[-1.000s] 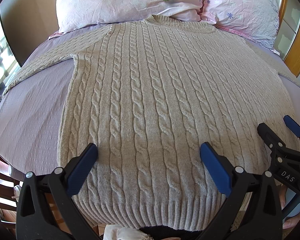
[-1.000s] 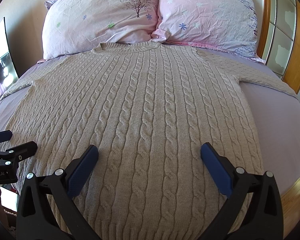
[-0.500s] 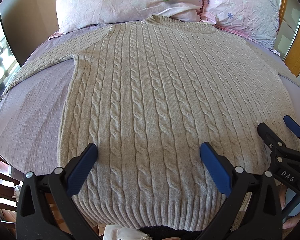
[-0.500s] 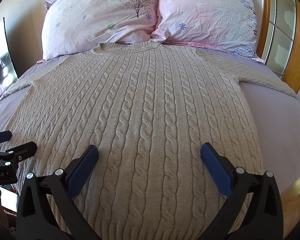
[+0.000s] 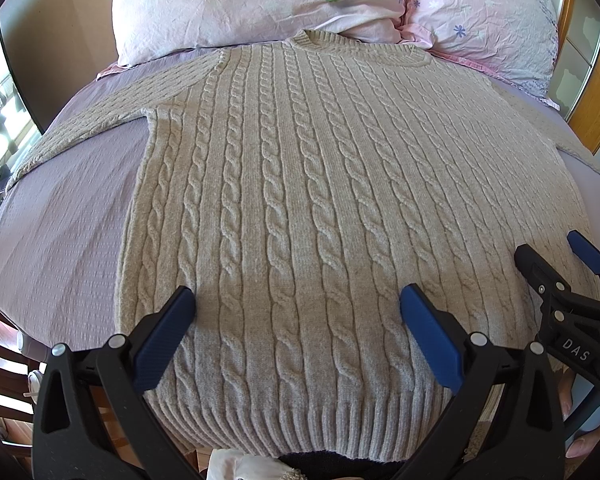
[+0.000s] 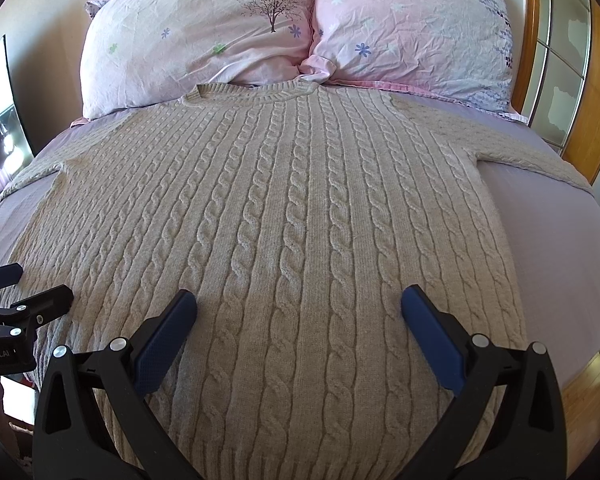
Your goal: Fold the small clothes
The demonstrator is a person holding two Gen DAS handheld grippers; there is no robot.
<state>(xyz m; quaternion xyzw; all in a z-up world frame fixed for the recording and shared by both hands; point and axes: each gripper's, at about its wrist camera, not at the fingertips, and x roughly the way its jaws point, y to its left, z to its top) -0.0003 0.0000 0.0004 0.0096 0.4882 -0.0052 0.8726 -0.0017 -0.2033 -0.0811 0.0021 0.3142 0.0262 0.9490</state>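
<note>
A beige cable-knit sweater [image 5: 300, 184] lies flat and face up on the lilac bed sheet [image 5: 68, 232], collar toward the pillows, sleeves spread to both sides. It also fills the right wrist view [image 6: 292, 220]. My left gripper [image 5: 298, 320] is open and empty above the ribbed hem, left of centre. My right gripper [image 6: 298, 320] is open and empty above the lower body of the sweater. The right gripper shows at the right edge of the left wrist view [image 5: 560, 280]; the left gripper shows at the left edge of the right wrist view [image 6: 24, 292].
Two pink flowered pillows [image 6: 204, 36] [image 6: 412, 28] lie at the head of the bed. A wooden headboard with glass panels [image 6: 564, 52] stands at the right. The sheet shows beside the sweater on the left [image 5: 68, 232] and right [image 6: 548, 240]. The bed's near edge runs under the hem.
</note>
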